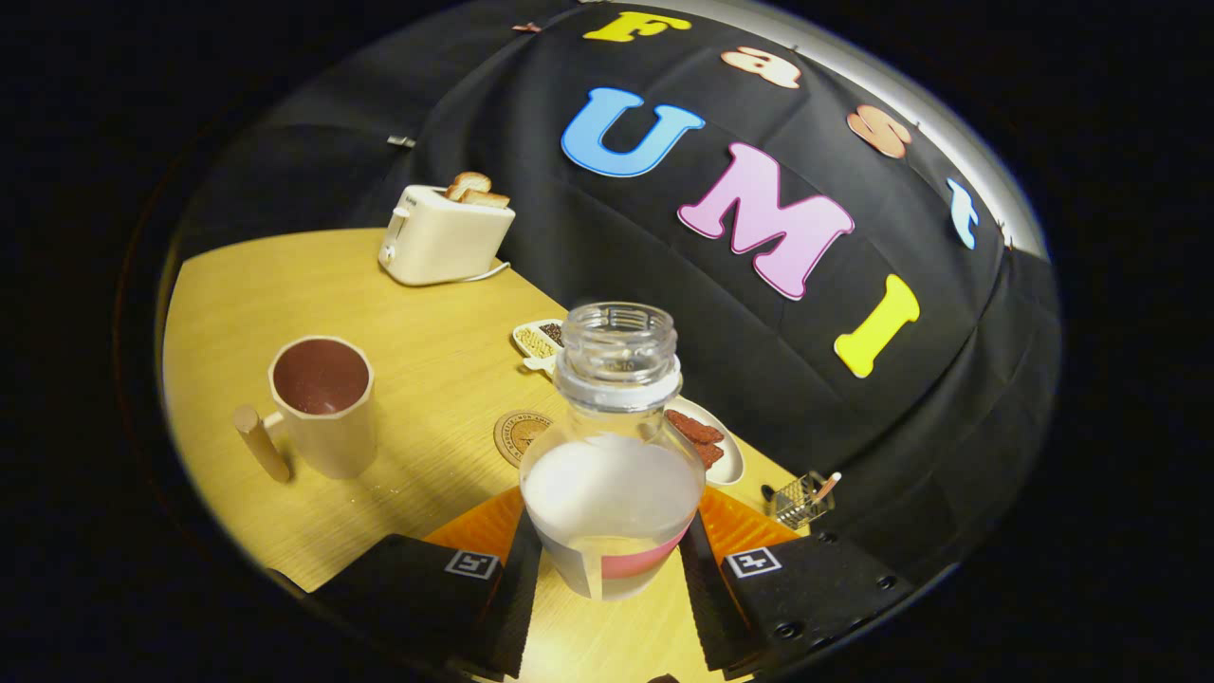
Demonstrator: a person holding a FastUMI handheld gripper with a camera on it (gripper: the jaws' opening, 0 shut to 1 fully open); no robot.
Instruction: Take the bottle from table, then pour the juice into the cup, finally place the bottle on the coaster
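The gripper pinches the bottle between its two fingers – both press on its sides. The bottle has no cap and holds whitish juice. The cup stands on the table, and the coaster lies just behind the bottle.

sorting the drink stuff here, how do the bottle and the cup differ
The bottle is clear with a narrow threaded neck, held between the tongs. The cup is opaque cream, wide-mouthed, with a handle, standing free on the table beyond the tongs. Both are open-topped and upright.
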